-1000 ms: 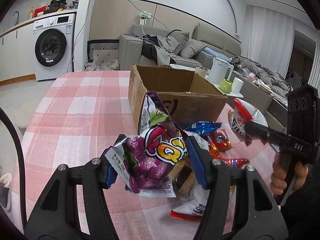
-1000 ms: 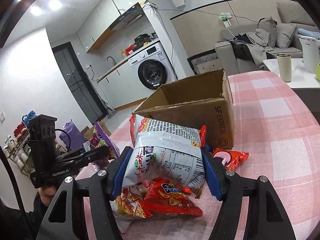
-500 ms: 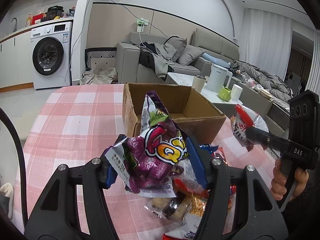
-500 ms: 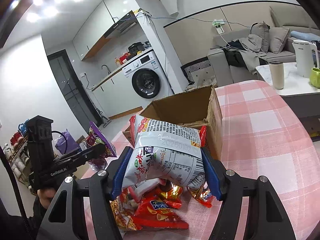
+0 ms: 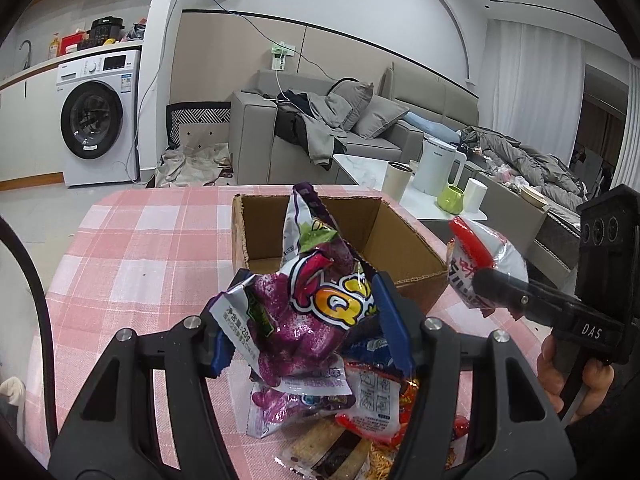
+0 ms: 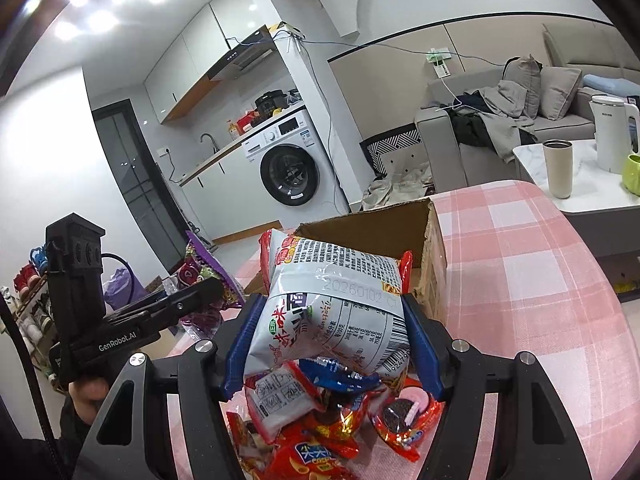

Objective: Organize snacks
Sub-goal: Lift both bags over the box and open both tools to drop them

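Bags aloft: left tool (image 5: 308, 320) pinches the purple bag (image 5: 308, 308), right tool (image 6: 334, 344) clamps the white packet (image 6: 336, 304), and crinkly film could slip before the cardboard box (image 5: 404, 252).

Purple snack bag (image 5: 308, 316); white-red snack bag (image 6: 340, 304); pink-white checked tablecloth (image 5: 152, 248); brown box (image 5: 400, 248).

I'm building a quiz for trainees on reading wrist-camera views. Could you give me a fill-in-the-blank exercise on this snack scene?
1. The left gripper is shut on a ____ snack bag.
2. The right gripper grips a white packet with ____ edges.
3. Beyond both bags stands an open ____ box.
4. The tablecloth is checked in white and ____.

Answers: purple; red; cardboard; pink
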A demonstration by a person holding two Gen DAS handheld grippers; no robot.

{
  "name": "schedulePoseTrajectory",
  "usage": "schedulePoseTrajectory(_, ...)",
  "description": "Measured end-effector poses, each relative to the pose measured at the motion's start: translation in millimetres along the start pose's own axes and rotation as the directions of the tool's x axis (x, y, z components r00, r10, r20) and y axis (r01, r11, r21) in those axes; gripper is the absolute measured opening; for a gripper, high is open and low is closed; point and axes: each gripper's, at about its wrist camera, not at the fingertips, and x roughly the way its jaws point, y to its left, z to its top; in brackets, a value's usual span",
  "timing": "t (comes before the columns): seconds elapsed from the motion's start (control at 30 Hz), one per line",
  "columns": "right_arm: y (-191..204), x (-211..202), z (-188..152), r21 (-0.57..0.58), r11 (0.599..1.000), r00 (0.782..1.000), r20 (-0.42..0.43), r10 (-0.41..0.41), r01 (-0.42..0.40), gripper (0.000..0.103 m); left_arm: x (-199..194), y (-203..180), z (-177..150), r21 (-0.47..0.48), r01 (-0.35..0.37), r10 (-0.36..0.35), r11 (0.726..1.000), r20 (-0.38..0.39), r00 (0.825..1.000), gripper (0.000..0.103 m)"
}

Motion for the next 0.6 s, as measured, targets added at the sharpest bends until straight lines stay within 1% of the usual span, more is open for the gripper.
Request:
schedulePoseTrajectory(0.1,1,7,5,0.020,1.000,1.000,0.002,0.008,-0.008,0.068,10,0,4,-0.001,-0.006,0.006,1.000,-0.003,1.000,0.058)
schedulePoseTrajectory(0.2,4,14,10,0.014,1.000,1.000,0.006,0.006,-0.006,0.068,20,3,8,-0.013,-0.006,0.006,1.000,-0.005,1.000,0.058)
schedulePoseTrajectory(0.6,4,42,27,0.023,1.000,1.000,0.001,0.011,-0.011,0.068,49,1,25,-0.014,-0.021,0.021,1.000,0.011,1.000,0.058)
